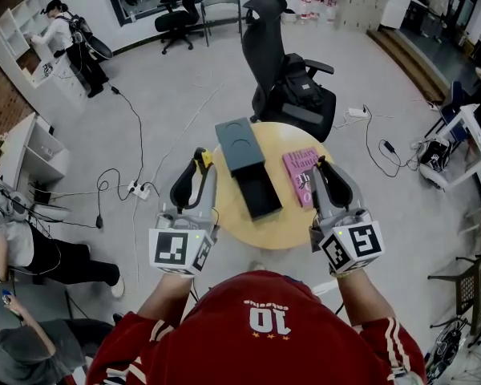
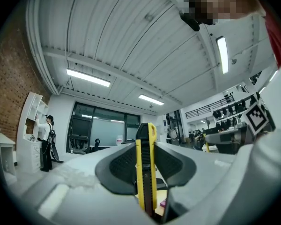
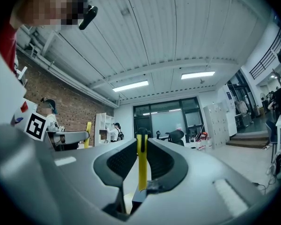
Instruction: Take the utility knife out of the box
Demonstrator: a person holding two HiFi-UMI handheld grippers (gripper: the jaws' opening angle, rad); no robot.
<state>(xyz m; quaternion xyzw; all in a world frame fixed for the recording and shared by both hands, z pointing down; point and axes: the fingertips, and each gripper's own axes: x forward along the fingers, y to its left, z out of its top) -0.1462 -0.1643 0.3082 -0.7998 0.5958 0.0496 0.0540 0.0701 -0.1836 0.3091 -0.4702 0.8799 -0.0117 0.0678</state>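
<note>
Between the left gripper's partly closed jaws, a yellow-and-black utility knife sat clamped, poking out past the tips, left of the open box on the round table. The right gripper, jaws narrower, pinched a slim yellow tool.

The utility knife in my left gripper is glossy yellow plastic with a ribbed black slider; the pads are matt, dimpled black rubber, the table smooth pale wood
</note>
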